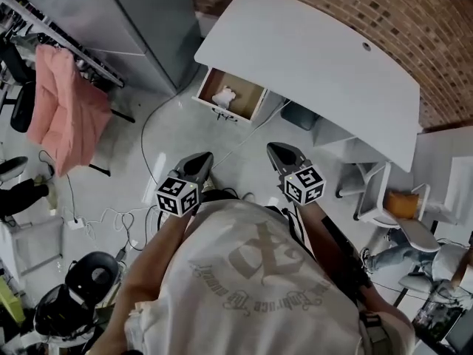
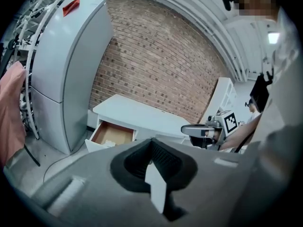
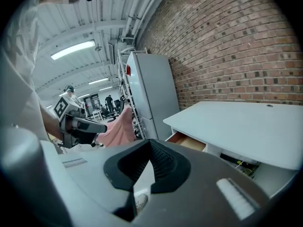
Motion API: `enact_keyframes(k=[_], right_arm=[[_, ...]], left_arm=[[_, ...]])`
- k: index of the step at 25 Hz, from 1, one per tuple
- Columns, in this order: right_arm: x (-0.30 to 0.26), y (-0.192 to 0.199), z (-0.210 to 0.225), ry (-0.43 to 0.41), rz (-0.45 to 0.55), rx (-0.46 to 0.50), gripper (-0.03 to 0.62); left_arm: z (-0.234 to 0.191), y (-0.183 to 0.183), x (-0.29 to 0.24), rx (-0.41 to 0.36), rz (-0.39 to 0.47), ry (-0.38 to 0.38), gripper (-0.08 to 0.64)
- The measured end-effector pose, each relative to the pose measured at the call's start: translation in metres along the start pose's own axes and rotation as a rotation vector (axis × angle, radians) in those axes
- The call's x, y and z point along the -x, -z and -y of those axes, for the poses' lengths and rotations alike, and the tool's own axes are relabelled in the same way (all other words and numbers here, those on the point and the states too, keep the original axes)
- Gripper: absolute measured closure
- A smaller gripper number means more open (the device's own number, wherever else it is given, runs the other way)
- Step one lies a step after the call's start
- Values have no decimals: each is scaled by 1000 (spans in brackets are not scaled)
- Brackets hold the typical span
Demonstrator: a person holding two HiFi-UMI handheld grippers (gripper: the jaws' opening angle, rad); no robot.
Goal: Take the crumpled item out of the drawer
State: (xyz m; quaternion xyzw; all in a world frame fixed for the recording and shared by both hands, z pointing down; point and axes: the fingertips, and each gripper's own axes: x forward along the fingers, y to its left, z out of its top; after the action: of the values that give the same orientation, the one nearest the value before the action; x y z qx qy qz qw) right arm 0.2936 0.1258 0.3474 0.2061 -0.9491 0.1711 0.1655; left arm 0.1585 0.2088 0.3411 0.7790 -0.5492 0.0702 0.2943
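- Both shut, empty: your left gripper [image 1: 196, 163] and right gripper [image 1: 281, 154]; open floor [image 1: 185, 128] ahead to the drawer [image 1: 250, 97].
- Crumpled item [image 1: 224, 96] lies in the open drawer, below the desk [image 1: 310, 58] edge.
- Head view shows it; right gripper view shows only the drawer's corner.

The person is holding 2 grippers out ahead of the chest, side by side and apart. The left gripper [image 1: 199, 160] and the right gripper [image 1: 279, 152] are both pointing forward and slightly downward, each with jaws pressing together on nothing.
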Motion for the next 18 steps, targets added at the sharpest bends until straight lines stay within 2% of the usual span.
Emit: enact_keyframes(k=[9, 18], right_arm=[[-68, -35, -2, 83, -39, 23, 584], [-129, -55, 0, 206, -110, 18, 584]], left_arm=[[-73, -35, -6, -11, -24, 89, 557], [-144, -58, 6, -17, -46, 148, 557]])
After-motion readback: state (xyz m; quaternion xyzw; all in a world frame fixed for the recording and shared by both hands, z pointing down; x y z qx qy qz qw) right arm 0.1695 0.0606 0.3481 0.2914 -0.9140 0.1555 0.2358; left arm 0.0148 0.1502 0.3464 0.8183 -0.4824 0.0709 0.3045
